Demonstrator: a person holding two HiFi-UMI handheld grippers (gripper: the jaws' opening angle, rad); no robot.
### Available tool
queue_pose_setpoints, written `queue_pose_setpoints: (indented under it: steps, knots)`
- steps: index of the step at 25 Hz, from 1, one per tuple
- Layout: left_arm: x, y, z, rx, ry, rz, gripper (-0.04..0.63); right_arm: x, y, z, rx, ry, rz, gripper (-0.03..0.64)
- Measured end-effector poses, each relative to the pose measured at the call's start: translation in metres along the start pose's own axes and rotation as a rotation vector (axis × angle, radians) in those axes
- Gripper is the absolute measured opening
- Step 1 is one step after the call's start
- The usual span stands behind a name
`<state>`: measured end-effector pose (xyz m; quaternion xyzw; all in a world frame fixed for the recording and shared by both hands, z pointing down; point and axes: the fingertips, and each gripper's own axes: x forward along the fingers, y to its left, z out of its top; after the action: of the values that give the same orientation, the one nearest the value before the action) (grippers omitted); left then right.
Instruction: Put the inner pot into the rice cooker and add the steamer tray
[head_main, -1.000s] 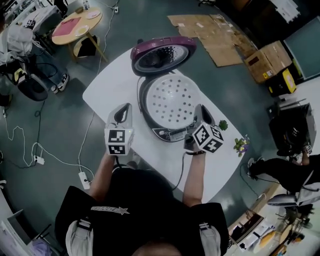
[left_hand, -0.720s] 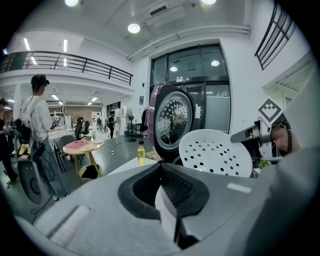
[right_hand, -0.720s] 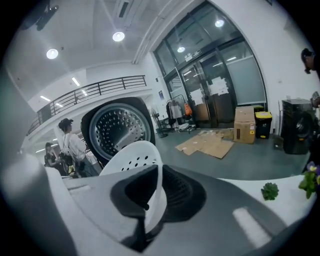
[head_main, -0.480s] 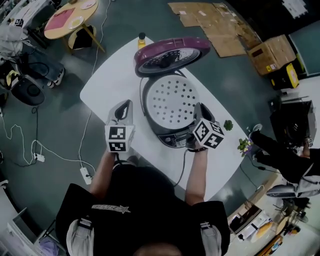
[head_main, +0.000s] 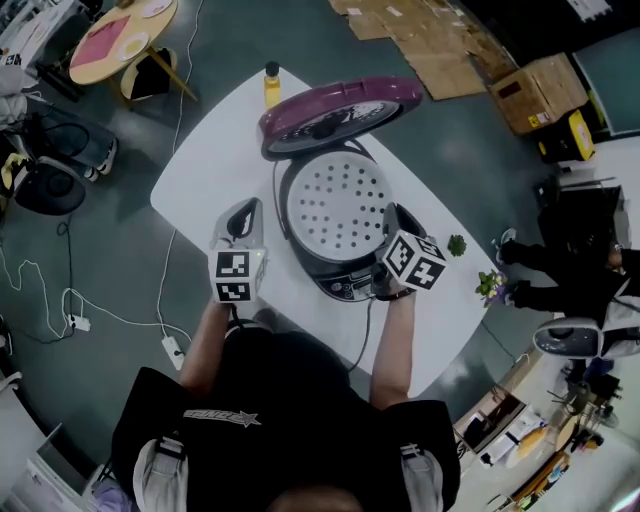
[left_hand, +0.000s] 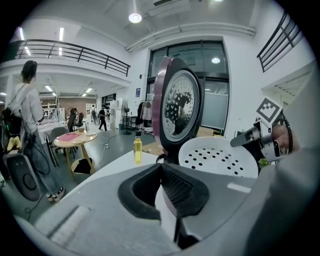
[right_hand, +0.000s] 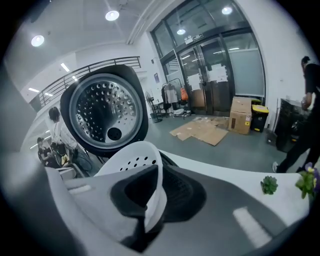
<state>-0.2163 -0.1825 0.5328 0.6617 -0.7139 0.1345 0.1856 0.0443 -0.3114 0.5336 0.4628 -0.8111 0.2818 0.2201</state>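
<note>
The rice cooker (head_main: 340, 278) stands open on the white table (head_main: 205, 165), its purple lid (head_main: 330, 112) tipped back. A white steamer tray (head_main: 335, 205) with several holes lies over the cooker's opening and hides what is inside. My right gripper (head_main: 392, 215) is shut on the tray's right rim; in the right gripper view the white rim (right_hand: 150, 192) runs between the pads. My left gripper (head_main: 243, 210) is shut and empty, just left of the cooker. The left gripper view shows the tray (left_hand: 217, 156), the lid (left_hand: 177, 107) and the right gripper (left_hand: 245, 139) beyond it.
A yellow bottle (head_main: 271, 84) stands at the table's far end. A small green plant (head_main: 457, 246) and a sprig of flowers (head_main: 487, 288) sit at the right edge. A cable runs off the table's left side. Cardboard lies on the floor beyond.
Both grippers have sunk a little. The tray in the right gripper has come down with it onto the cooker's opening.
</note>
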Motion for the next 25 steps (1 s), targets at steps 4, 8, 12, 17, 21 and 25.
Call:
queue_pose_setpoints:
  steps: [4,8,12,17,21,25]
  knots:
    - [0.005,0.006,0.002,-0.007,0.006,0.002,0.011,0.006,-0.005,0.000,-0.026,0.034,-0.019,0.032]
    - [0.011,0.008,0.000,-0.005,0.014,-0.007,0.011,0.012,-0.007,-0.001,-0.076,0.074,-0.035,0.032]
    - [0.016,0.005,-0.003,-0.009,0.029,-0.023,0.011,0.019,-0.009,-0.006,-0.151,0.117,-0.059,0.035]
    - [0.023,0.005,-0.004,-0.008,0.030,-0.036,0.011,0.029,-0.009,-0.011,-0.251,0.177,-0.085,0.038]
    - [0.028,0.006,-0.006,-0.004,0.037,-0.044,0.011,0.037,-0.010,-0.017,-0.317,0.224,-0.116,0.043]
    - [0.031,0.006,-0.007,-0.004,0.039,-0.055,0.011,0.040,-0.011,-0.018,-0.341,0.229,-0.133,0.044]
